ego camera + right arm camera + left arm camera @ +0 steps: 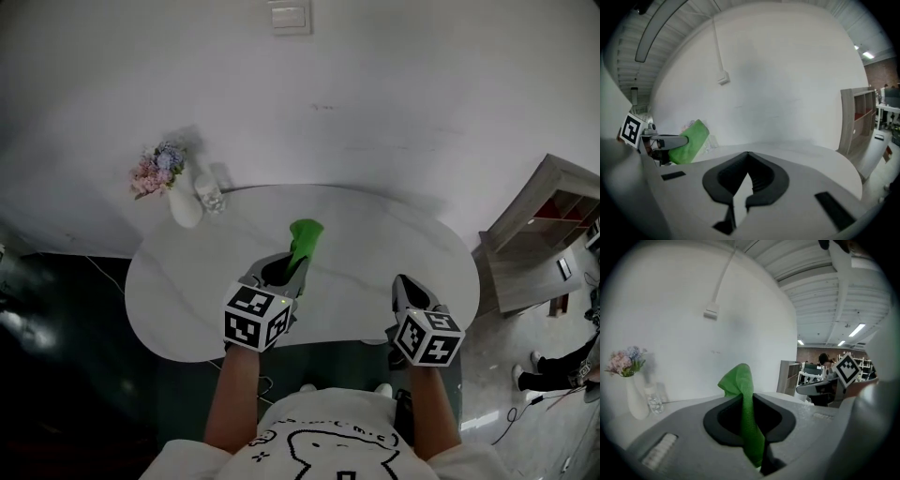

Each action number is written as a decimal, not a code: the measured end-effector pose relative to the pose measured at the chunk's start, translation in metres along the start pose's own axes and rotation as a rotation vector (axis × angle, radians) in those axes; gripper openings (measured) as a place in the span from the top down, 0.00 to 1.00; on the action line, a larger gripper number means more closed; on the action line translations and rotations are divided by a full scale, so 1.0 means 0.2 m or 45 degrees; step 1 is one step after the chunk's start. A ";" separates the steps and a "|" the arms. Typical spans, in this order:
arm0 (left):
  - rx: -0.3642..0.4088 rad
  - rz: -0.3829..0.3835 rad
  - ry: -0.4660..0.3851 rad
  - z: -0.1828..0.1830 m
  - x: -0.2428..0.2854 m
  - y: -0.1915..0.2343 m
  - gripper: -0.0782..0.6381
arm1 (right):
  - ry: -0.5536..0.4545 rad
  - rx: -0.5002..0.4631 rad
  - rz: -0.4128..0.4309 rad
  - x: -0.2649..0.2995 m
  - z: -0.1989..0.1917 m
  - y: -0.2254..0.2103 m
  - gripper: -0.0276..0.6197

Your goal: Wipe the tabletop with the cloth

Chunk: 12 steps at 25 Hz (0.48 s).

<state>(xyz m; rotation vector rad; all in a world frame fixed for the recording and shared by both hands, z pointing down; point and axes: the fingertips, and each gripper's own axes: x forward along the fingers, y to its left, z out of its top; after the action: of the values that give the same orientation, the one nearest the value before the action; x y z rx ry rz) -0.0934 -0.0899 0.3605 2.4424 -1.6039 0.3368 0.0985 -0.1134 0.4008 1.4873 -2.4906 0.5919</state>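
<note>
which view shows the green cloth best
The left gripper view: the cloth fills the centre, pinched between the jaws. The head view shows it small, sticking out over the table; the right gripper view catches only part at its left.

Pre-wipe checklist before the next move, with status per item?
1. Left claw gripping the cloth: ok, jaws shut on it, and a bunched end sticks out past the tips.
2. Cloth touching the tabletop: cannot tell.
3. Right claw empty: ok, jaws together with nothing between them.
4. Right claw out of the wipe path: ok, it is at the near rim, apart from the cloth.
5. Vase and glass away from the cloth: ok, they stand at the far left rim.
</note>
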 end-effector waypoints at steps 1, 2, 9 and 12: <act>-0.006 0.022 -0.023 0.01 -0.04 0.04 0.82 | -0.010 -0.026 0.014 0.01 0.03 0.04 0.96; -0.015 0.043 -0.048 0.03 -0.07 0.08 0.82 | -0.021 -0.053 0.031 0.02 0.06 0.08 0.96; -0.014 0.182 -0.212 0.16 -0.32 0.30 0.82 | -0.116 -0.198 0.150 0.00 0.32 0.33 0.96; 0.009 0.252 -0.277 0.23 -0.42 0.39 0.82 | -0.172 -0.234 0.195 -0.02 0.42 0.42 0.96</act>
<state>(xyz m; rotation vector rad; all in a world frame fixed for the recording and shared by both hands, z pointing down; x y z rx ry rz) -0.1933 -0.0599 0.2954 2.4000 -1.9429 0.1076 0.0306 -0.1108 0.3024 1.3194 -2.6951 0.2825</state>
